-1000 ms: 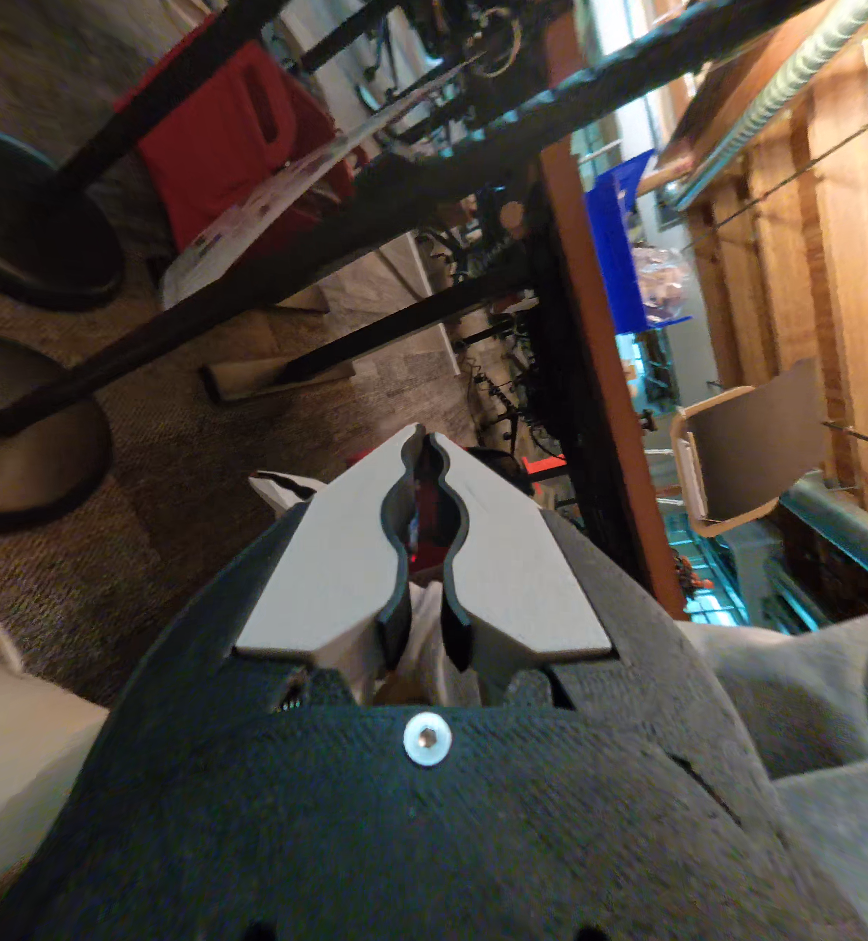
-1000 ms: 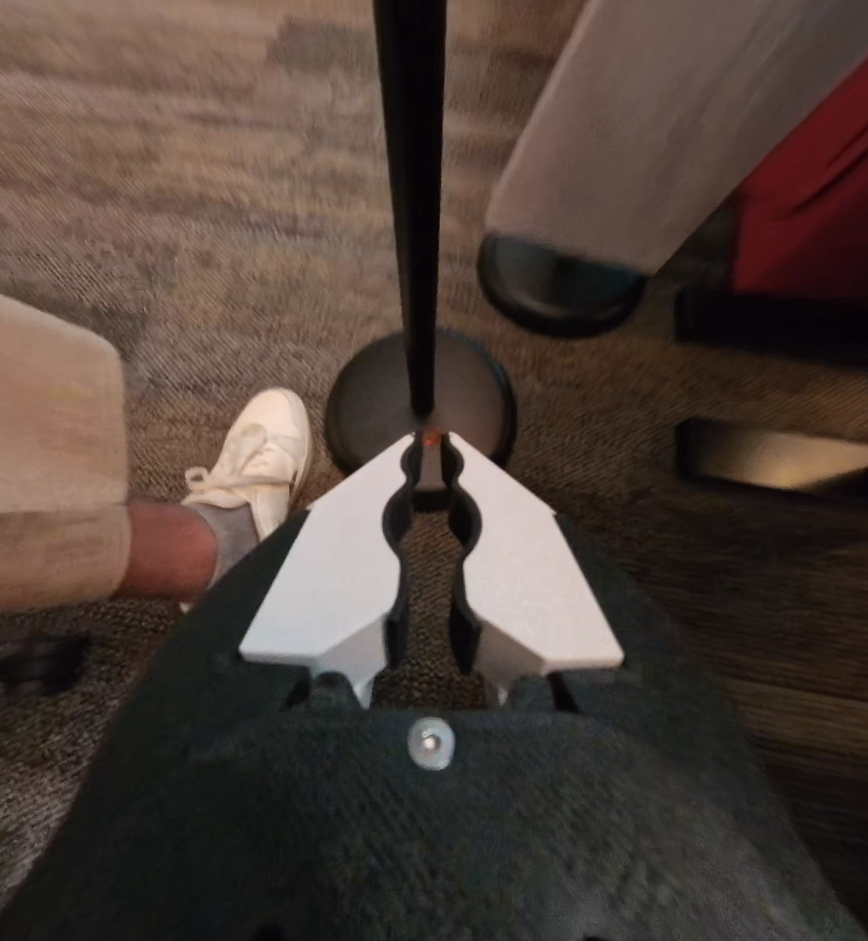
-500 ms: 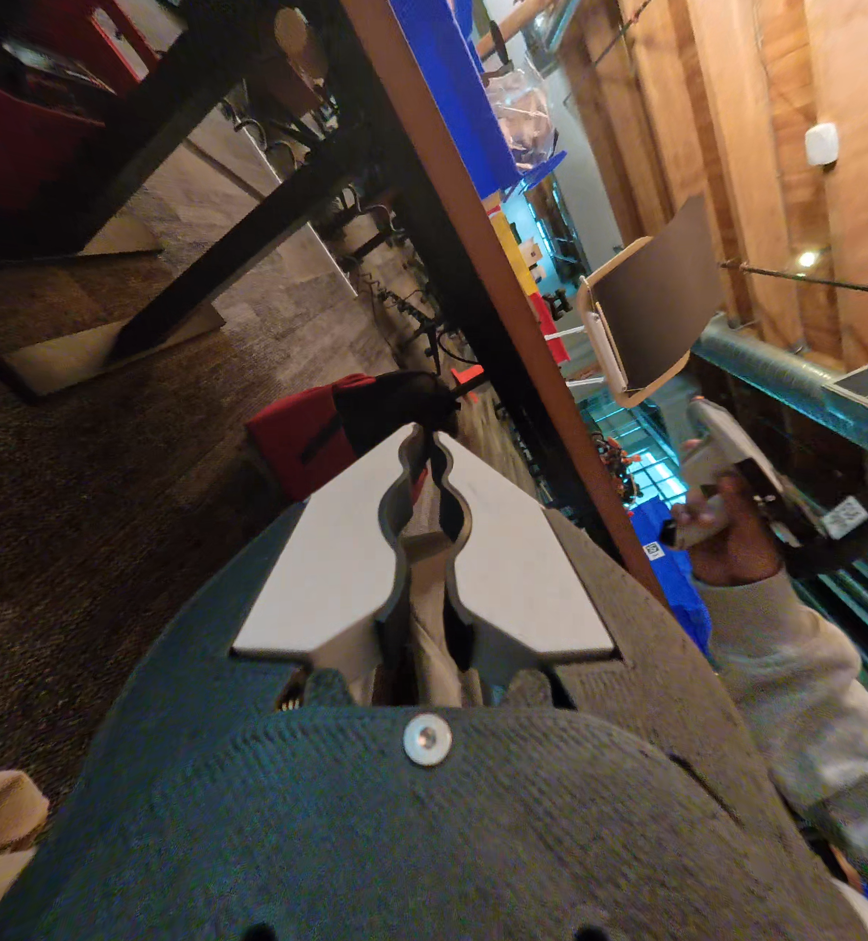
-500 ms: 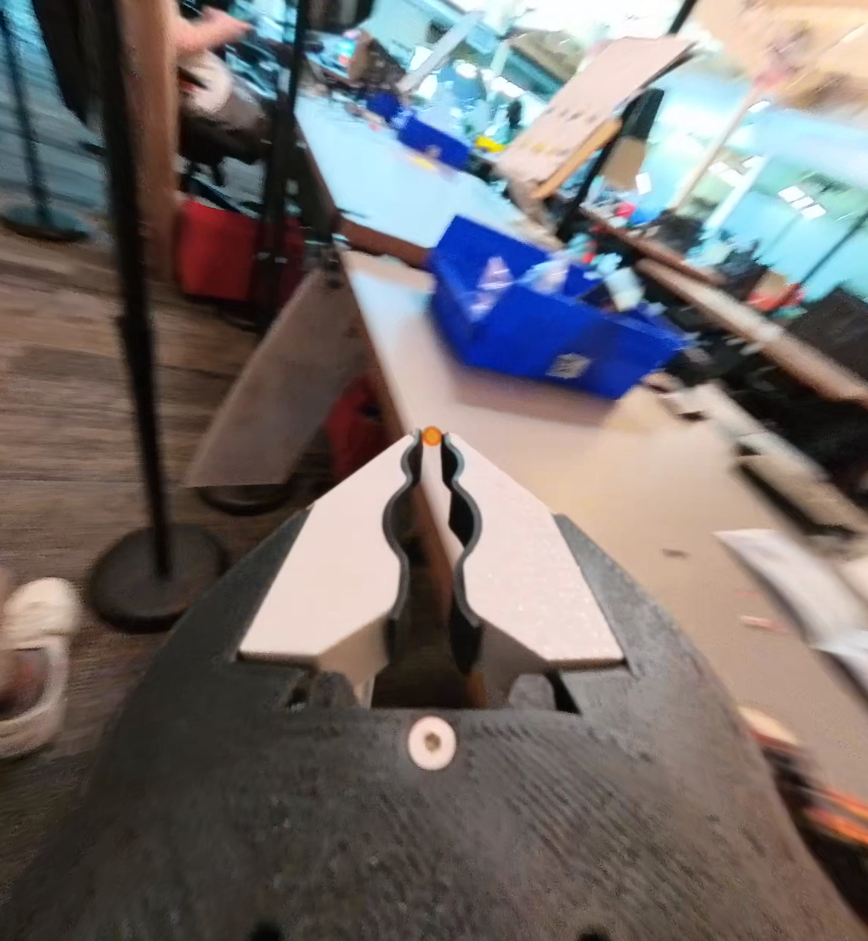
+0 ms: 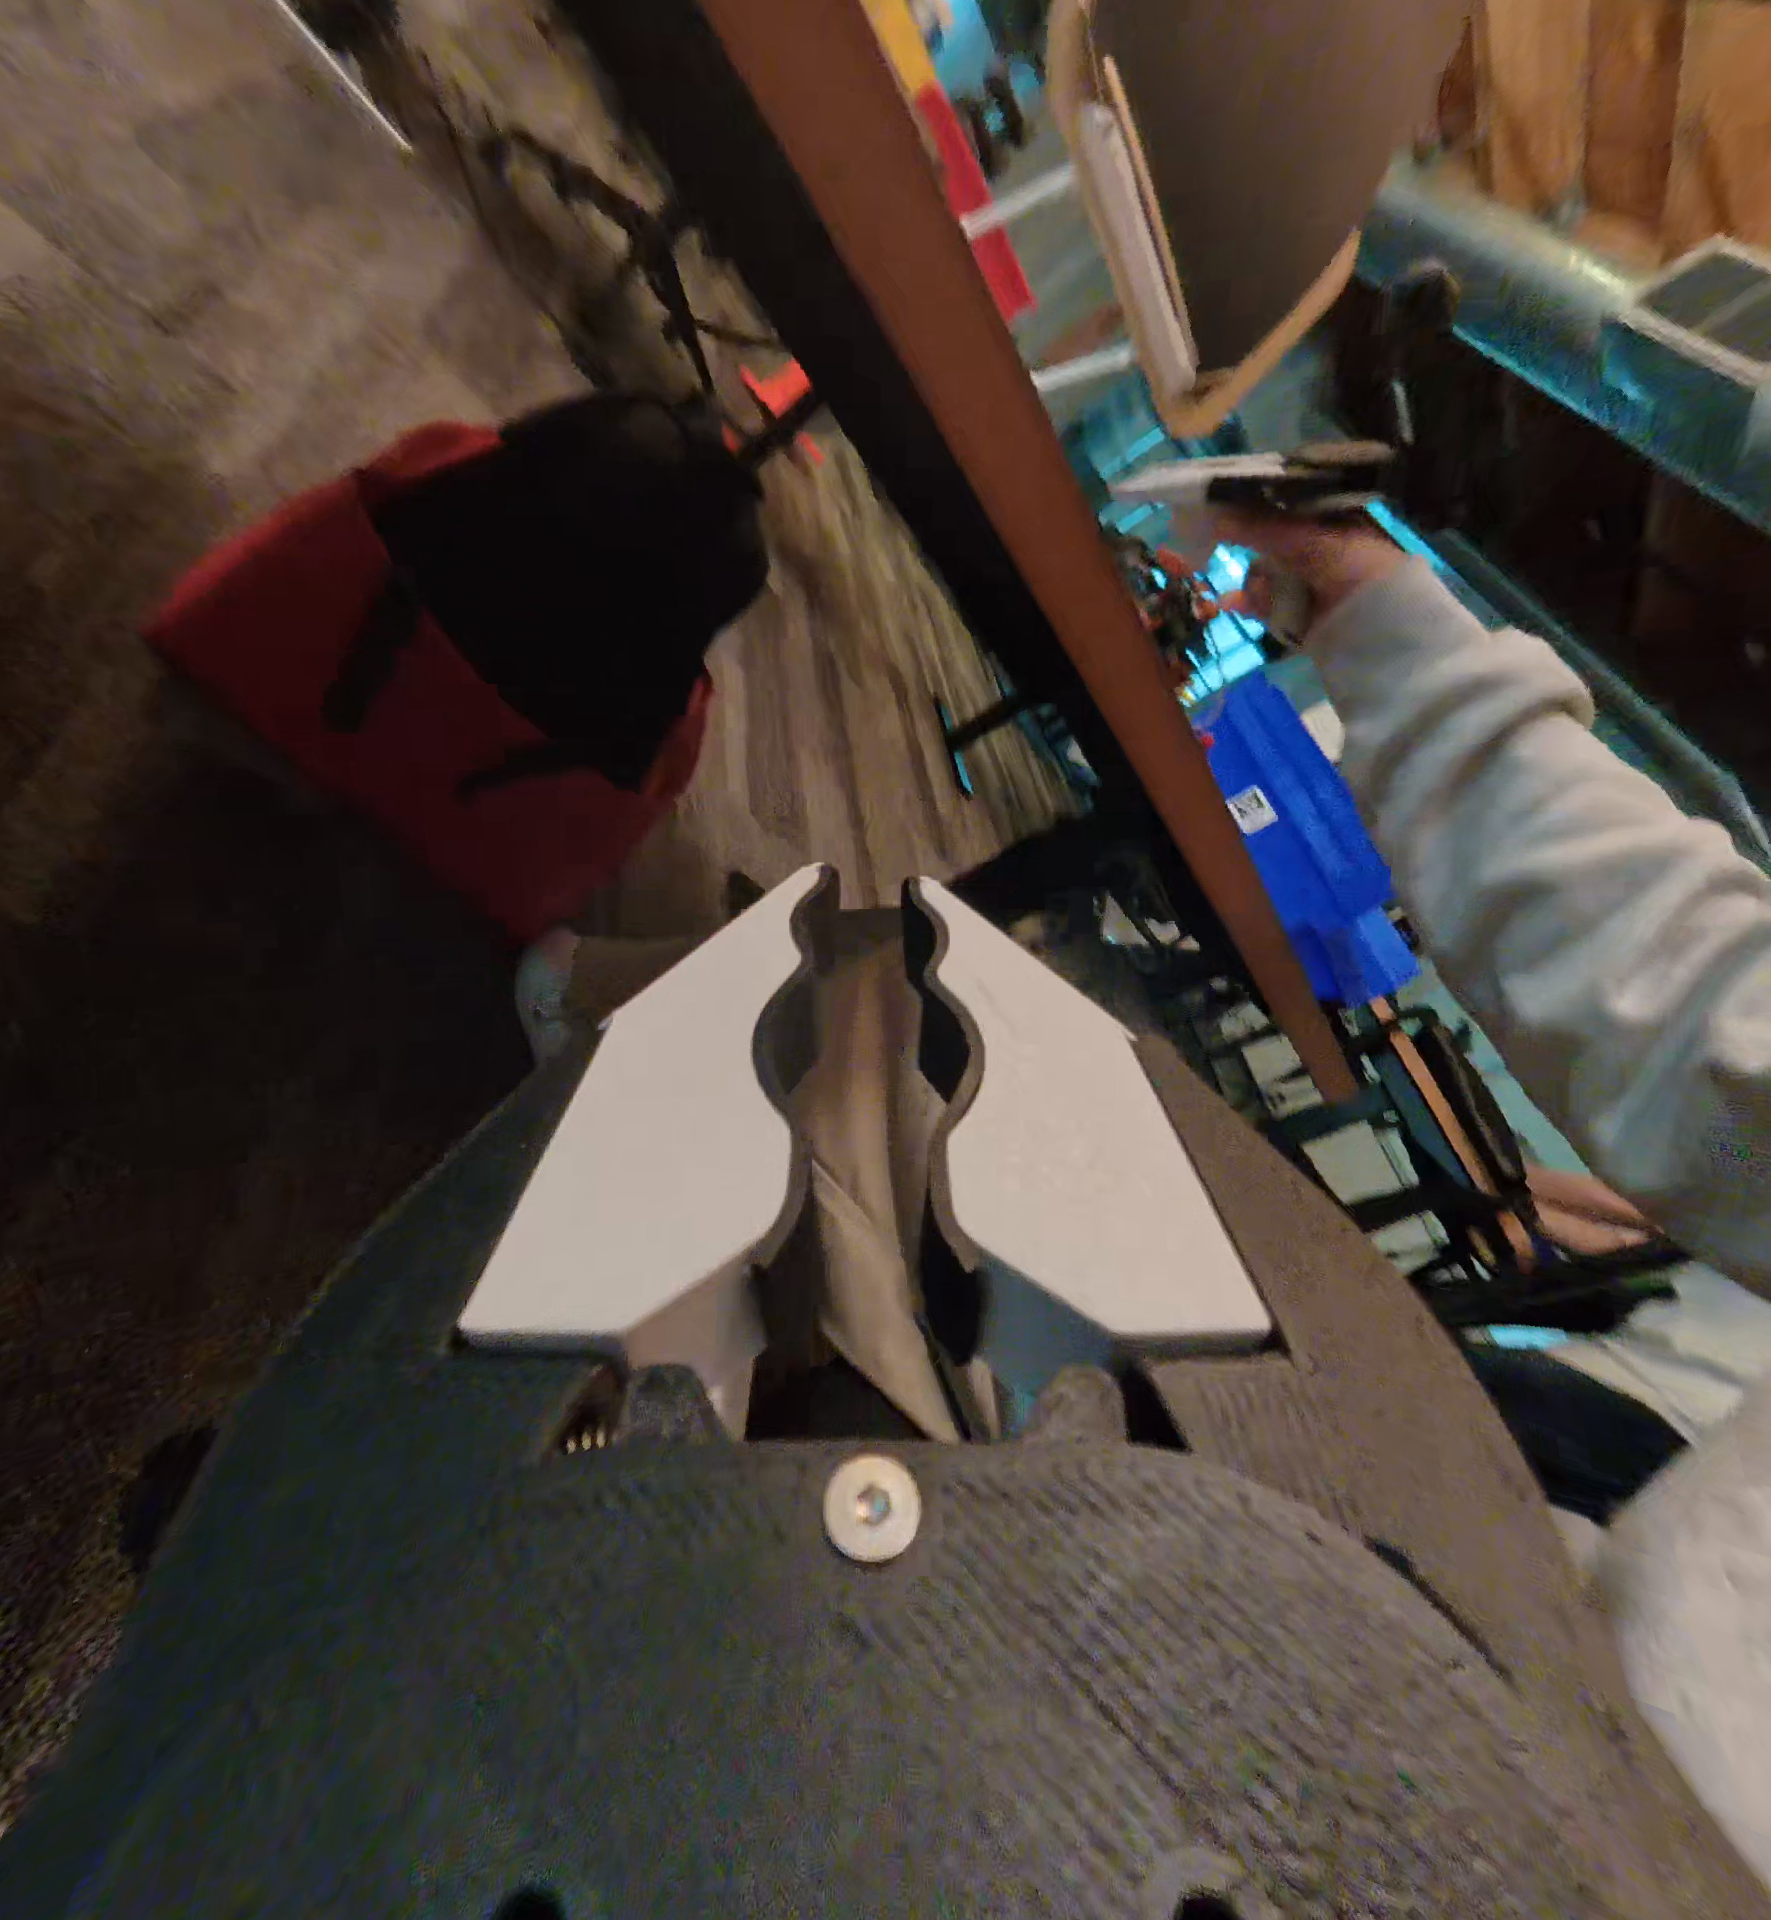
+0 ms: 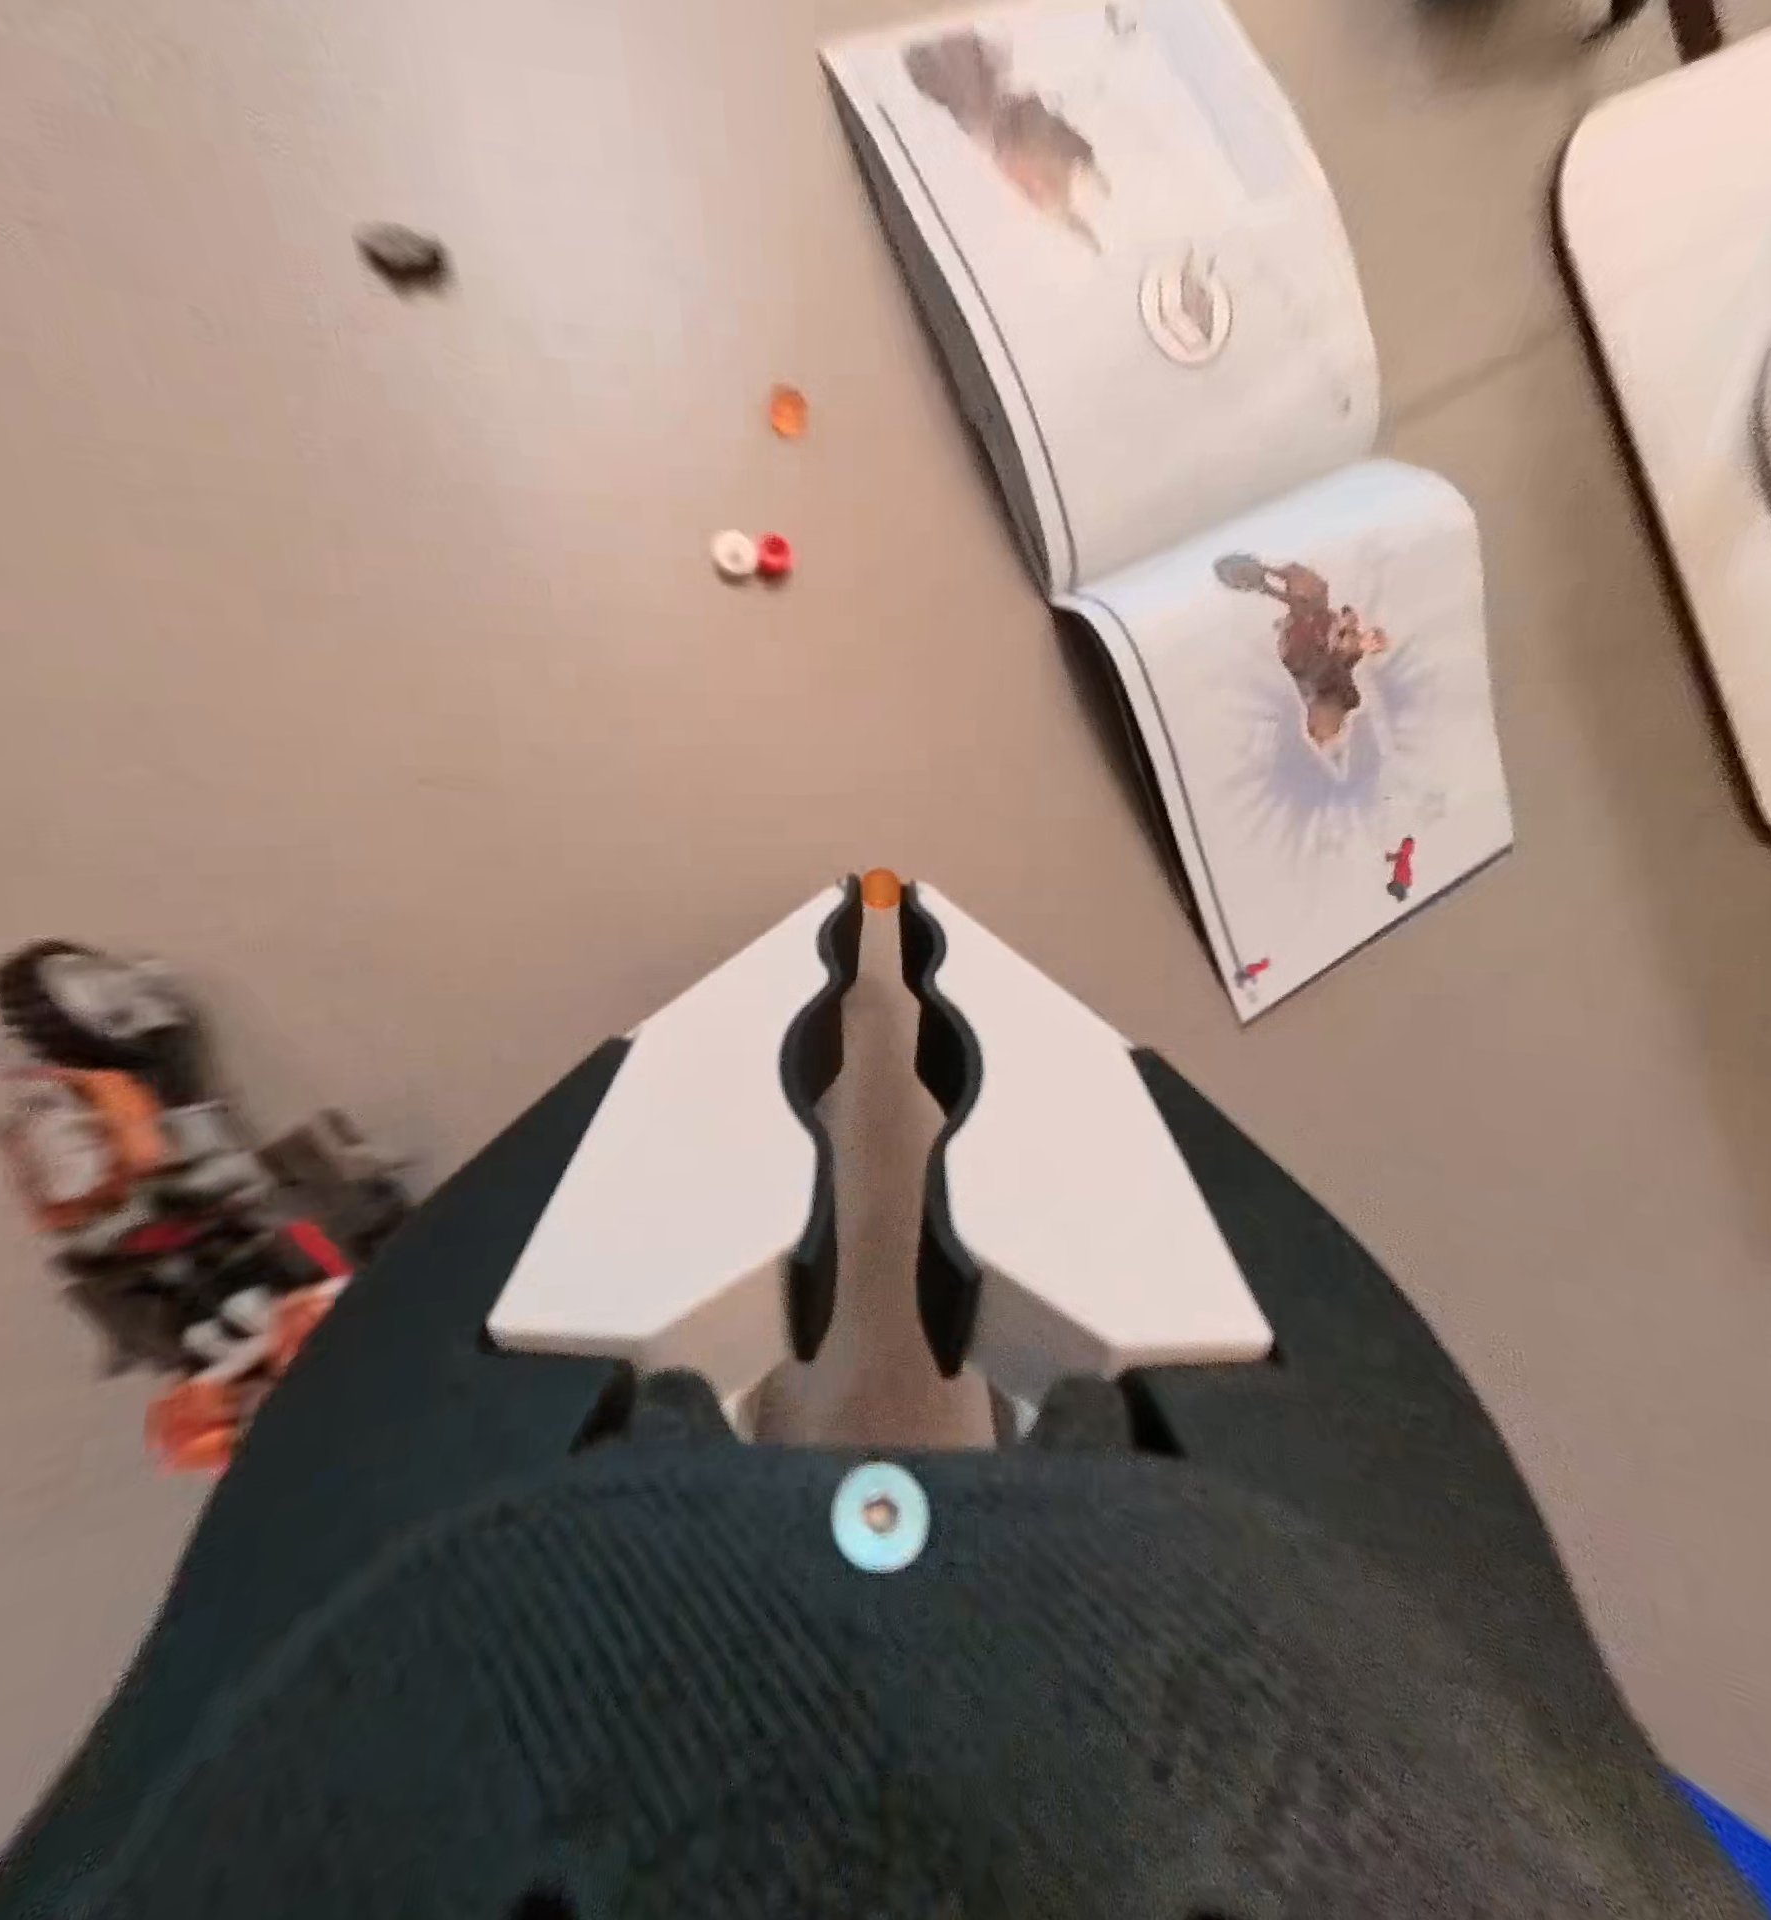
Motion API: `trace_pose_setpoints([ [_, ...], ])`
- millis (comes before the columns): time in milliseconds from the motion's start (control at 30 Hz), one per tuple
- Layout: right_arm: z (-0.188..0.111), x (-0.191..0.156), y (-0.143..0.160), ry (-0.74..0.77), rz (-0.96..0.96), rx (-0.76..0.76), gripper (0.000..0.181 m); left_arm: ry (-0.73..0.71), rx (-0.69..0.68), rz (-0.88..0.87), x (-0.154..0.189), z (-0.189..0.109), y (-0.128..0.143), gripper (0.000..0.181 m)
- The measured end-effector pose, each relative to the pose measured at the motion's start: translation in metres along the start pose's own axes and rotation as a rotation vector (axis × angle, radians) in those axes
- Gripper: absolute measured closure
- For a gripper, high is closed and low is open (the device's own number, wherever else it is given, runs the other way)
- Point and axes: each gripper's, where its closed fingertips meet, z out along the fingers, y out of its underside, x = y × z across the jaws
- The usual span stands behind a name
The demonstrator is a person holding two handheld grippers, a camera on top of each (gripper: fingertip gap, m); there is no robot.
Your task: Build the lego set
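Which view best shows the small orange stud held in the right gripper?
The right wrist view: the orange stud sits pinched at the right gripper's tips above the table. The left wrist view shows none of it.

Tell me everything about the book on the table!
The book is a thin paper booklet with white pages, lying open and face up on the tan table. One half is curled, so the pages bulge instead of lying flat. The near page shows a brownish picture with pale rays around it and small red figures near the edge. It lies ahead of the right tongs and to their right, not touching them. The picture is blurred, so finer detail is unclear.
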Motion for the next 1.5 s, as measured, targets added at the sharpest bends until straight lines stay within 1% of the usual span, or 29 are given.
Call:
trace_pose_setpoints([
  [67,0.012,0.012,0.008,0.004,-0.009,-0.014,0.176,0.057,-0.056,0.027,0.010,0.021,0.006,0.171],
  [133,0.018,0.016,0.013,-0.014,-0.001,-0.017,0.176,0.101,-0.116,0.042,0.014,0.043,0.010,0.172],
  [200,0.019,0.015,0.017,-0.034,0.005,-0.016,0.175,0.238,-0.135,0.060,0.033,0.063,0.003,0.170],
  [233,0.018,0.015,0.019,-0.035,0.002,-0.013,0.171,0.282,-0.137,0.094,0.039,0.072,-0.003,0.170],
  [267,0.016,0.017,0.020,-0.028,-0.001,-0.006,0.166,0.323,-0.118,0.137,0.046,0.080,-0.010,0.171],
  [333,0.011,0.019,0.021,-0.019,0.001,0.017,0.156,0.397,-0.024,0.219,0.061,0.092,-0.029,0.171],
  [433,-0.003,0.027,0.021,0.011,0.006,0.062,0.152,0.430,0.068,0.351,0.069,0.110,-0.047,0.170],
  [500,-0.021,0.032,0.021,0.042,0.022,0.116,0.152,0.405,0.112,0.468,0.073,0.121,-0.059,0.169],
  [600,-0.065,0.028,0.019,0.065,0.070,0.260,0.154,0.407,0.148,0.630,0.099,0.134,-0.078,0.167],
  [667,-0.097,0.022,0.027,0.096,0.096,0.346,0.155,0.422,0.098,0.706,0.125,0.148,-0.084,0.164],
  [733,-0.125,0.012,0.042,0.138,0.122,0.415,0.155,0.451,0.014,0.760,0.153,0.161,-0.081,0.163],
  [833,-0.152,-0.006,0.065,0.200,0.227,0.545,0.158,0.512,-0.042,0.806,0.197,0.171,-0.080,0.159],
  [933,-0.168,-0.026,0.083,0.220,0.291,0.619,0.153,0.602,-0.090,0.804,0.239,0.170,-0.073,0.155],
  [1000,-0.186,-0.039,0.086,0.240,0.301,0.688,0.154,0.643,-0.120,0.801,0.259,0.164,-0.064,0.153],
  [1100,-0.208,-0.059,0.090,0.251,0.300,0.789,0.159,0.673,-0.126,0.788,0.279,0.146,-0.046,0.152],
  [1200,-0.211,-0.074,0.096,0.234,0.312,0.832,0.159,0.659,-0.106,0.751,0.287,0.119,-0.025,0.150],
  [1267,-0.213,-0.089,0.091,0.193,0.325,0.878,0.159,0.618,-0.076,0.744,0.288,0.100,-0.015,0.150],
  [1333,-0.218,-0.107,0.080,0.137,0.314,0.930,0.158,0.570,-0.063,0.757,0.288,0.085,-0.010,0.149],
  [1433,-0.226,-0.126,0.064,0.101,0.281,0.981,0.157,0.518,-0.035,0.779,0.292,0.068,-0.013,0.148],
  [1500,-0.232,-0.131,0.056,0.087,0.275,1.018,0.156,0.525,0.010,0.767,0.302,0.059,-0.018,0.147],
])
